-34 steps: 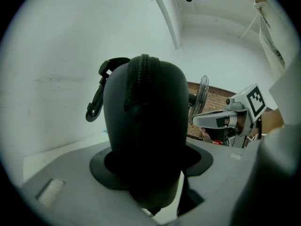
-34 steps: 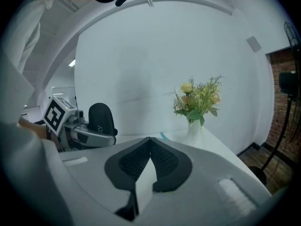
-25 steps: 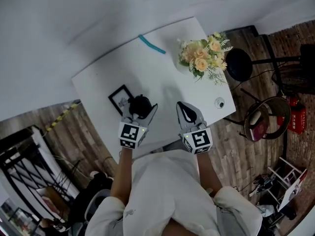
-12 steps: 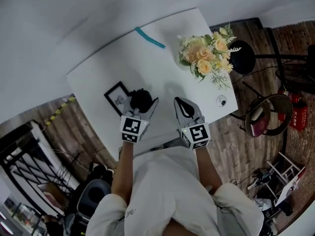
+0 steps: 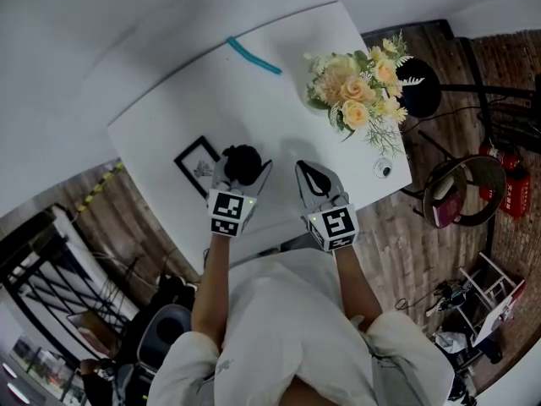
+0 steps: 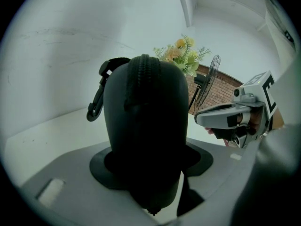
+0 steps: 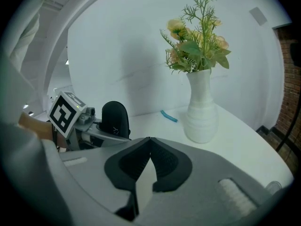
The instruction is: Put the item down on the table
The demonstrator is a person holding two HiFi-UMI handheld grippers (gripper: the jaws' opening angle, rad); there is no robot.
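The black zip case (image 6: 143, 126) stands upright between the pads of my left claw (image 5: 240, 174), which is spread wide and clamped on its lower body. A clip (image 6: 96, 102) hangs off the case's upper left side. In the head view the case is over the near edge of the counter (image 5: 279, 91), just beside the small picture frame (image 5: 198, 164) toward the left corner. I can't tell whether its bottom touches the surface.

My right claw (image 7: 149, 140) is closed on nothing, near that same edge. The vase of flowers (image 5: 355, 91) at the right edge and the teal stick (image 5: 254, 56) by the far edge are well apart from it.

I judge this to be the set-down step, not yet released. Next I'd lower until the case bears on the counter, spread the pads, then back straight out so the clip doesn't snag.
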